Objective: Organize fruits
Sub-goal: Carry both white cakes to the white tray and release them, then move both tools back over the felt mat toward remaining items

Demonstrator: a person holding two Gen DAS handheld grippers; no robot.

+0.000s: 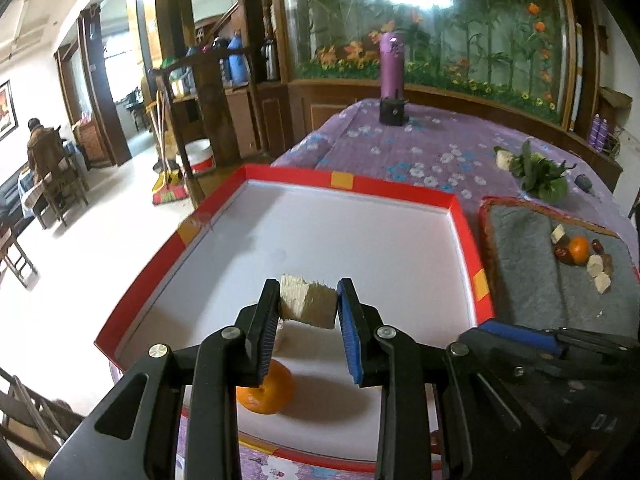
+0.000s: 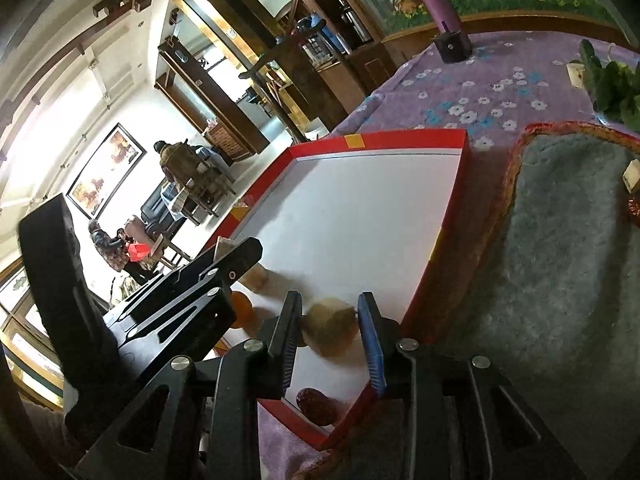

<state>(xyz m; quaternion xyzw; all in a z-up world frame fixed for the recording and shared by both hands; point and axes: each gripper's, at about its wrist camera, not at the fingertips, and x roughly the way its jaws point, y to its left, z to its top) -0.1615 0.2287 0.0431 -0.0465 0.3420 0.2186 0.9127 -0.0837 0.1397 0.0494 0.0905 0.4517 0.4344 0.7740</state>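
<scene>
Black gripper frames fill the bottom of both views, and between the blue pads of my left gripper [image 1: 308,312] I am holding a pale cut piece of fruit [image 1: 307,301]; the pads press on its two ends, so its long axis lies across the jaws, from one finger to the other. This piece hangs over the white floor of the red-edged tray [image 1: 352,184], near the front of it, and does not seem to touch the floor. Under the left finger an orange [image 1: 268,394] lies in the tray already. My right gripper [image 2: 330,330] is over the near right corner of the same tray, with a second pale chunk [image 2: 330,330] between its fingers; the dark finger looks to be against it, but on the blue side I see a small gap, so I cannot tell if it is gripped or let go. One red date [image 2: 316,406] lies in the tray corner just below this gripper. More fruit waits on the grey mat [image 1: 520,248] to the right: another orange [image 1: 579,250], dates and pale pieces. I judge that both pieces go straight down from here, and the left one must land beyond the orange, not on it.
</scene>
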